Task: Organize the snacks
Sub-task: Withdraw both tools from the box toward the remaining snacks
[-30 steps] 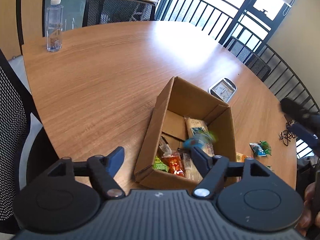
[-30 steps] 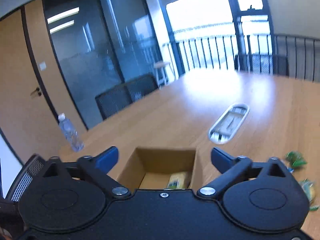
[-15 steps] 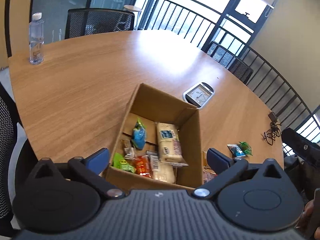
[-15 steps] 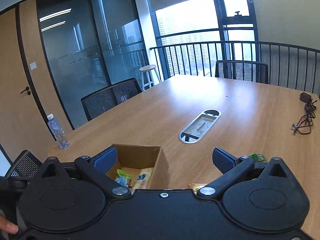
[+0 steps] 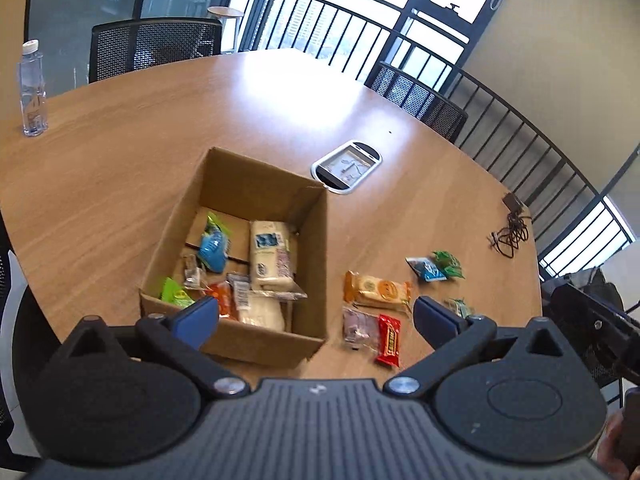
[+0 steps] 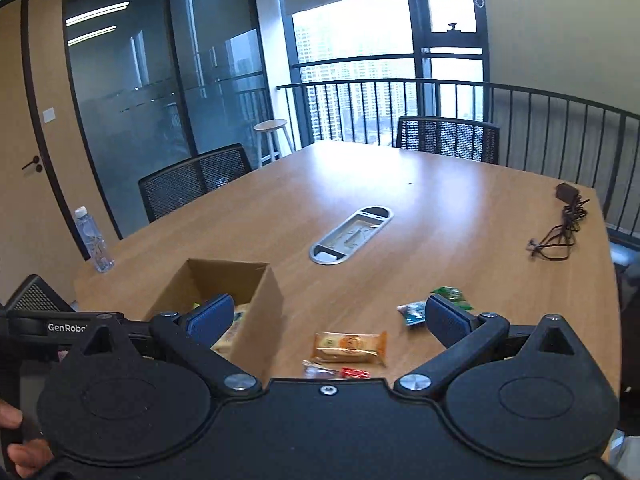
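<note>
Inside cardboard box [image 5: 256, 184]: assorted snack packets [image 5: 267, 254].

Brown cardboard box [image 5: 256, 184] on a wood-grain table [image 5: 120, 140]; inside, a blue packet [image 5: 212, 250], a cream pack [image 5: 266, 254] and green [image 5: 176, 293] and orange [image 5: 222, 300] ones; outside, an orange bar [image 5: 378, 289], a red wrapper [image 5: 389, 339], perhaps pinkish bag [image 5: 360, 326]; gripper pads [image 5: 196, 320] blue

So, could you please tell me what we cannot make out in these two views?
- Right wrist view: most of what is in the cardboard box is hidden by its near wall and the right gripper.
- Right wrist view: the red packet is cut off by the gripper body.
- Left wrist view: print on the orange packet is too small and blurred to read.
</note>
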Demonstrator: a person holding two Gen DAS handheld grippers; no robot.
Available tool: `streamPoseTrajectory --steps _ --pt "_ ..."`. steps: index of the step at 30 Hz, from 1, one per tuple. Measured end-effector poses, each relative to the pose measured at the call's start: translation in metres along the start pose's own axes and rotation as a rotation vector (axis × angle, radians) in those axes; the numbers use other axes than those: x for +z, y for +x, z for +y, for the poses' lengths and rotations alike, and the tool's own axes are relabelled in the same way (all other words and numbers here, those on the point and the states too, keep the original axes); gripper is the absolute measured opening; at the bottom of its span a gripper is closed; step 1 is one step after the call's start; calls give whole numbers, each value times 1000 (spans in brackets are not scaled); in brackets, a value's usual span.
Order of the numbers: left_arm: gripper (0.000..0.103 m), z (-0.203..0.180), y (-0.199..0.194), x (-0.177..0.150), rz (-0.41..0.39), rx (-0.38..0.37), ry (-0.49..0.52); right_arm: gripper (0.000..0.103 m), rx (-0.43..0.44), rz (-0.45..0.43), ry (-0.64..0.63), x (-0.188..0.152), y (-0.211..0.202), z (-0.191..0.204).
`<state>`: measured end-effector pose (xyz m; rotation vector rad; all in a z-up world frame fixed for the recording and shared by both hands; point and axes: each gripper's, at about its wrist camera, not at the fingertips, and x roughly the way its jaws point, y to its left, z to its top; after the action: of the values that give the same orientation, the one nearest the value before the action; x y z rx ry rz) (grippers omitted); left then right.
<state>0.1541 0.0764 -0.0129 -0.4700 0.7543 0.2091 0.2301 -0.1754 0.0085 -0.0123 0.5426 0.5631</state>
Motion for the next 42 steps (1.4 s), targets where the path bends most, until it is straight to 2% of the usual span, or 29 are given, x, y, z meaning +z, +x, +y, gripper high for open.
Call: streamPoseTrajectory --steps 10,20,22,27,31,33,37,42 --pt "103 -38 -1 -16 -9 -21 73 103 -59 -5 57 -18 -22 -43" --pt "100 -68 8 -32 -12 -53 122 103 -82 -1 146 -38 -28 -82" --pt "94 -74 13 -36 -6 -62 137 103 -86 0 159 -43 -26 -89" --pt "70 -85 38 -43 54 -106 137 102 -89 7 189 -52 -18 -104" --pt "57 -91 64 -49 102 -122 132 98 -94 21 209 -61 -5 -116" --pt "47 -93 78 -52 122 -127 132 96 -101 27 220 -66 1 -122" --pt "42 -96 104 -59 149 -148 143 91 -107 31 236 -74 13 -130" --pt "38 -98 130 -70 163 -162 166 91 -98 10 222 -79 28 -135"
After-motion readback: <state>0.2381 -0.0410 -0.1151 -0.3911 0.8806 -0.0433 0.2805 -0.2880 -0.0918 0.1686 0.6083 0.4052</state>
